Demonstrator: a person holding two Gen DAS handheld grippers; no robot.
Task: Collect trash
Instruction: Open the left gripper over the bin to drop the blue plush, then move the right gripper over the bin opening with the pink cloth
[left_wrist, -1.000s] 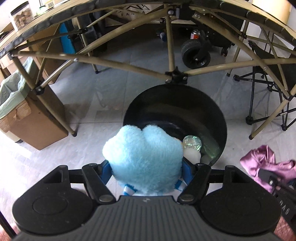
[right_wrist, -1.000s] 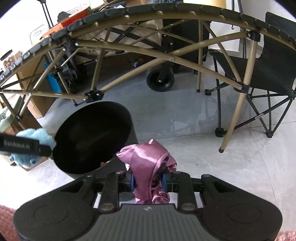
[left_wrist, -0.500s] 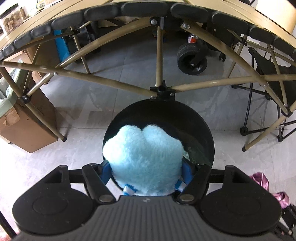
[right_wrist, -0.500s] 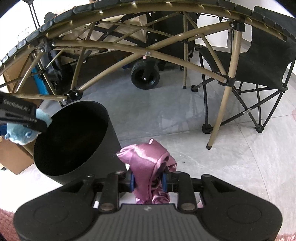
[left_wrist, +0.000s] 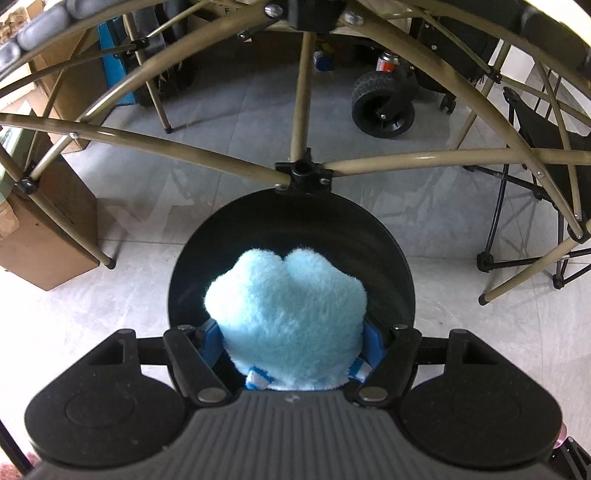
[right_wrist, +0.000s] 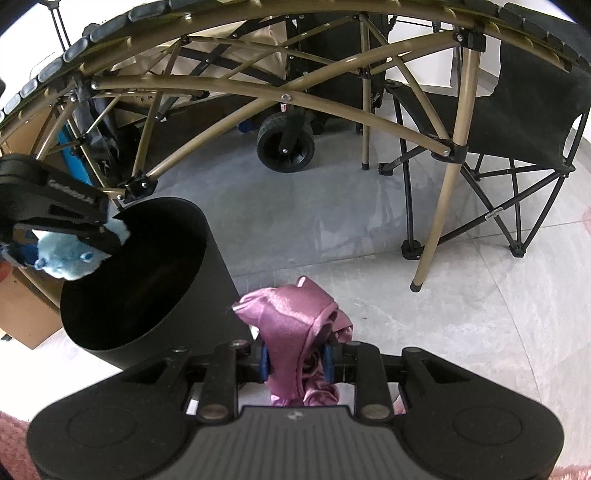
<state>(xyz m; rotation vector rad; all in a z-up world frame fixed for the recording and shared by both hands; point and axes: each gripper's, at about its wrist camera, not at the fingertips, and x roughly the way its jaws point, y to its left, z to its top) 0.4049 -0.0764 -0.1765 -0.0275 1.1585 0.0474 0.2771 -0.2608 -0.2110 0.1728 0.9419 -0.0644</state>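
Left hand-held gripper clamped, angled steeply down; right hand-held gripper clamped.

Grey tiled floor, tan folding frame, black camp chair.

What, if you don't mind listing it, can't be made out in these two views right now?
- Bottom of the black bin: in the left wrist view the blue plush toy covers it; in the right wrist view the inside is too dark.
- Lower part of the pink cloth: right wrist view, hidden behind the right gripper.
- Toy's lower half: left wrist view, hidden behind the left gripper.
- Cardboard box: left wrist view, cut off by the left edge.
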